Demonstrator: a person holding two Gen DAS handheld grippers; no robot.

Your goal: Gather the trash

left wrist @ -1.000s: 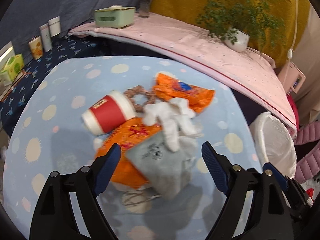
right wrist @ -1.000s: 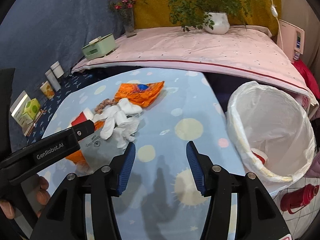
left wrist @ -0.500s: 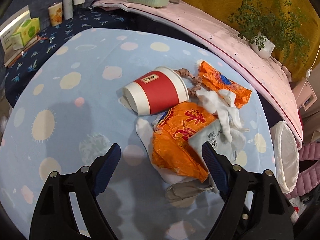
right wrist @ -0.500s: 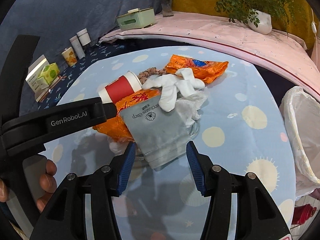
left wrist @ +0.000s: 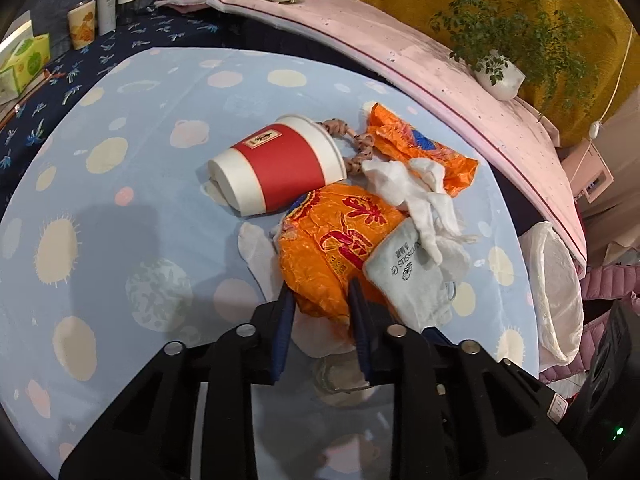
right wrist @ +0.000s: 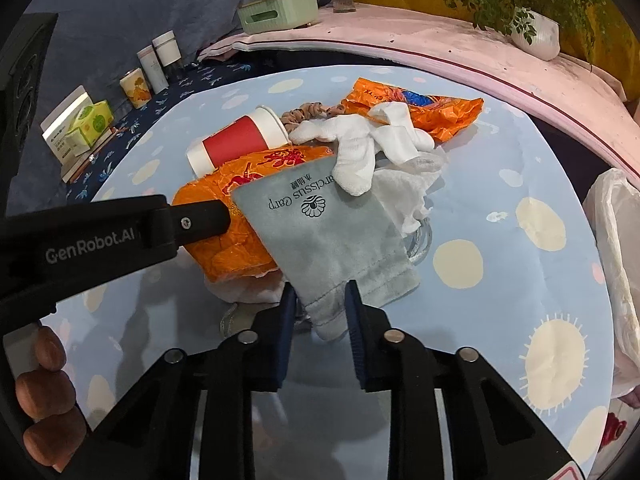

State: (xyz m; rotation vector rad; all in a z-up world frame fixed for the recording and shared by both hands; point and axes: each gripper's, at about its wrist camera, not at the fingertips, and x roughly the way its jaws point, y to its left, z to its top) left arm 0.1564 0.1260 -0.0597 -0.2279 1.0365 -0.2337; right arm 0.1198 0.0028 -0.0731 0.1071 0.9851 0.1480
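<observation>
Between the right gripper's (right wrist: 320, 300) pads sits the near corner of the grey pouch (right wrist: 320, 224); its jaws have just been closing and now pinch that cloth. The pouch's long axis runs away from this gripper into the pile. Just left, the left gripper (left wrist: 322, 300), jaws likewise just closing, clamps the orange wrapper's (left wrist: 332, 240) near edge. Well right of both stands the lined bin (right wrist: 616, 240), nearer the right hand.
</observation>
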